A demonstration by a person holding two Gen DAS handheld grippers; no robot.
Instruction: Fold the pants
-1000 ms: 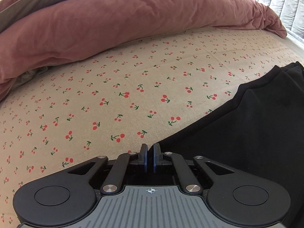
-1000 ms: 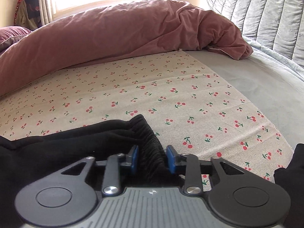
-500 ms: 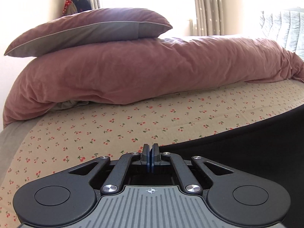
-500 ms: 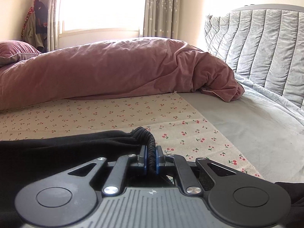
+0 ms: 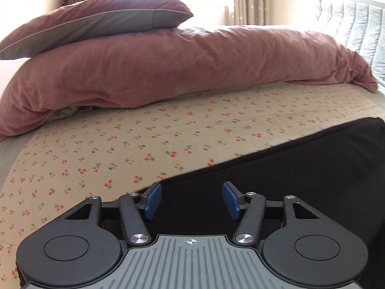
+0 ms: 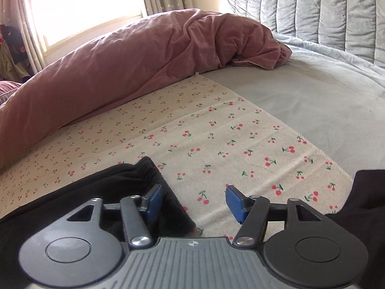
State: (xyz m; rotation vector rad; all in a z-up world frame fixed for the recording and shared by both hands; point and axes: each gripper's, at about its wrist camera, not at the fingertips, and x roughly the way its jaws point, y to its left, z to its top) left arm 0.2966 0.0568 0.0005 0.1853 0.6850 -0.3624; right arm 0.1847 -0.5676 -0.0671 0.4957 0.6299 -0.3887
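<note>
Black pants (image 5: pixel 300 168) lie on a cherry-print cloth (image 5: pixel 120 149) spread over the bed. In the left wrist view my left gripper (image 5: pixel 191 200) is opening, its blue pads spread apart above the pants' straight dark edge, pressing on nothing. In the right wrist view the pants (image 6: pixel 96 187) end in a ribbed elastic waistband (image 6: pixel 163 185) that lies beside the left pad. My right gripper (image 6: pixel 192 202) is opening too; the waistband sits loose between its pads, which do not press on it. More black fabric (image 6: pixel 365 204) shows at the right edge.
A rolled dusty-pink duvet (image 5: pixel 168 67) runs along the far side, with a pink and grey pillow (image 5: pixel 96 21) on top. A grey sheet (image 6: pixel 312 101) and a quilted grey headboard (image 6: pixel 324 7) lie to the right. A bright curtained window (image 6: pixel 84 7) is behind.
Both grippers were shut on the pants half a second ago and have now opened, letting the fabric go. The right gripper has shifted and rolled, so the waistband now lies toward its left pad.
</note>
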